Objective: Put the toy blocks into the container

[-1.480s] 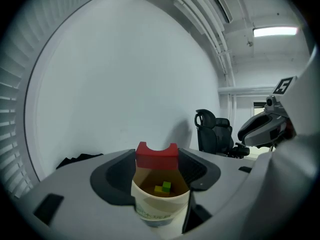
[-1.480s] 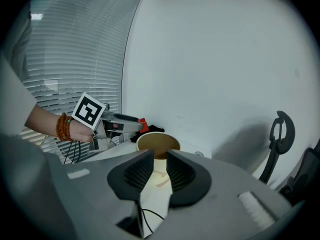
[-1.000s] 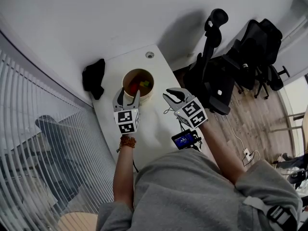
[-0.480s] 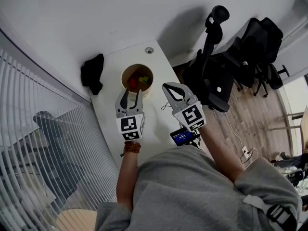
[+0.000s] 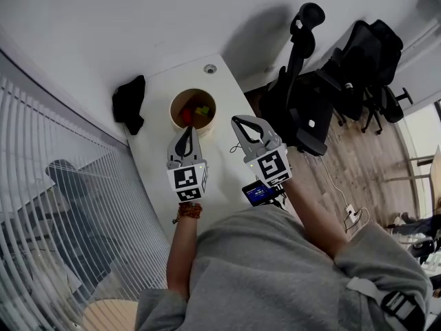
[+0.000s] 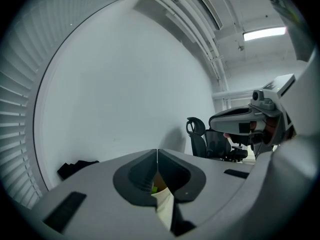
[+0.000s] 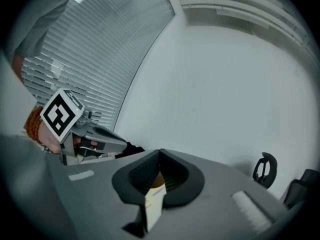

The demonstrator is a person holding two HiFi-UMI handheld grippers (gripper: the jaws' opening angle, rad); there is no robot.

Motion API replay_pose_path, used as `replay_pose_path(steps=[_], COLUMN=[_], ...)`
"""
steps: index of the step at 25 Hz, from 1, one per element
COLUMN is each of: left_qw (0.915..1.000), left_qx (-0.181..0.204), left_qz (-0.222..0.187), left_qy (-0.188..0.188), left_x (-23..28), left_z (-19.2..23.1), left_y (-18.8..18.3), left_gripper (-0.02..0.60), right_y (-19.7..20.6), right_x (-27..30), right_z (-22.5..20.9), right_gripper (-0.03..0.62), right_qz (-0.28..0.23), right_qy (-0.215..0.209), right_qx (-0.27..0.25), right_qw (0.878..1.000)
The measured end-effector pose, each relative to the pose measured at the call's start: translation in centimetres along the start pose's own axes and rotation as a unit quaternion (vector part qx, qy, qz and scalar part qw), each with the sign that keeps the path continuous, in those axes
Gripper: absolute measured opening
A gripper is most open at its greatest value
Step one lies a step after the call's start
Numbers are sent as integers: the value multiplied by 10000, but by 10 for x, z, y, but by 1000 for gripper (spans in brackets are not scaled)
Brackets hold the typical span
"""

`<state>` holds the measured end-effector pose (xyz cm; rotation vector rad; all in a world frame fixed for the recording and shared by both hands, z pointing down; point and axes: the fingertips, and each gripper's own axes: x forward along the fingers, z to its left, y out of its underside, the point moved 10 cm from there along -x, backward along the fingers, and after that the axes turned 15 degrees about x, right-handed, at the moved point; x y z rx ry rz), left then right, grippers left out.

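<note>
Bench (image 5: 155,147): white, set against the wall; container (image 5: 173,102) stands toward its 12 o'clock end.
Toy blocks (image 5: 195,112): inside the container; loading appears complete.
Left tool (image 5: 187,131): jaws just closed, empty, held clear at 6 o'clock.
Right tool (image 5: 237,121): closed, empty, at 4 o'clock.

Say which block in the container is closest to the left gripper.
The red block, at the container's near-left side just past the left gripper; the yellow-green block lies further right.

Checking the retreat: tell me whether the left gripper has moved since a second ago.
Yes. The left gripper drew back from the container toward the person, its fingers just closed empty.
</note>
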<state>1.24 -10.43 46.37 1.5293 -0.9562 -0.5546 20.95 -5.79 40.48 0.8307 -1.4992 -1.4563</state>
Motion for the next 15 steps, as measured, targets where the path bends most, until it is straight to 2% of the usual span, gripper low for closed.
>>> replay_pose_path(steps=[3,9,15], left_qw=[9999,9996,9994], left_qx=[18,-107,115], left_qz=[81,-55,-55], left_qy=[77,258,307], left_x=[0,-5,-16], left_z=[-8,-18,-22], left_y=[0,-1,-13], left_gripper=[12,14,14], right_y=[1,3,6], right_x=[-4,-6,-16], right_z=[-5,-10,-14], right_gripper=[11,11,11], right_qz=[54,90,176], right_qy=[93,216,199], right_qx=[-50,-163,-310], right_qw=[9999,9996,9992])
